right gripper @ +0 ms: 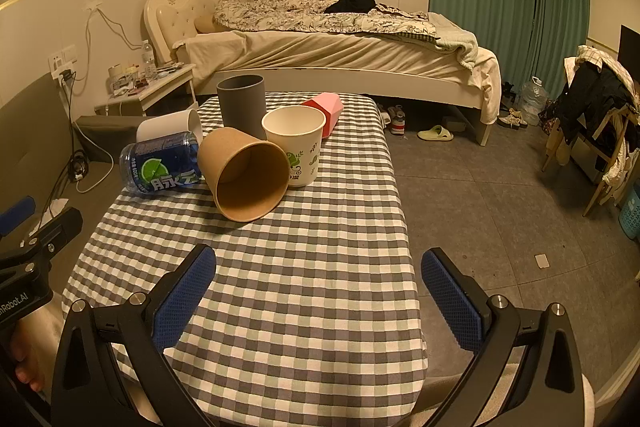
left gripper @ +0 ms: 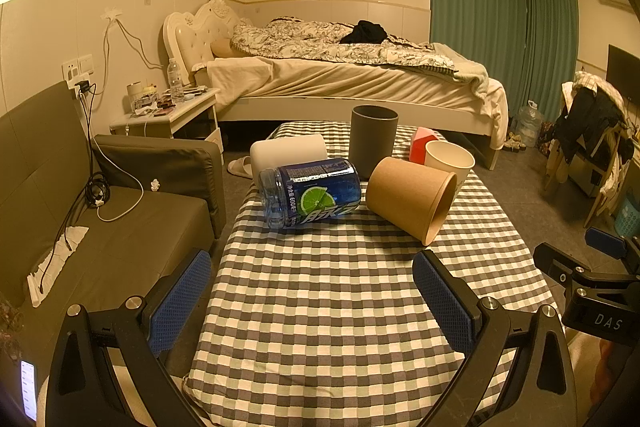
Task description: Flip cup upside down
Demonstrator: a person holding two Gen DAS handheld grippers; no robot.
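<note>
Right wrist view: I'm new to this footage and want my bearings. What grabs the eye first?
A cluster at the far end of the checkered table: a brown paper cup on its side, mouth facing the camera, a blue bottle lying to its left, and an upright white cup to its right. Behind them a dark grey cup stands upright. Both grippers, left gripper and right gripper, are open and empty.

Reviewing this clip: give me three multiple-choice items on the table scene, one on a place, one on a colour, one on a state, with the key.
1. Where does the blue bottle lie?
A. left of the brown cup
B. on the bed
C. inside the grey cup

2. What colour is the tall upright cup at the back?
A. pink
B. dark grey
C. green

3. How is the brown paper cup placed?
A. upright
B. upside down
C. on its side

Key: 1 A, it lies beside the brown cup; 2 B, its wall is dark grey; 3 C, its mouth faces the right claw.
</note>
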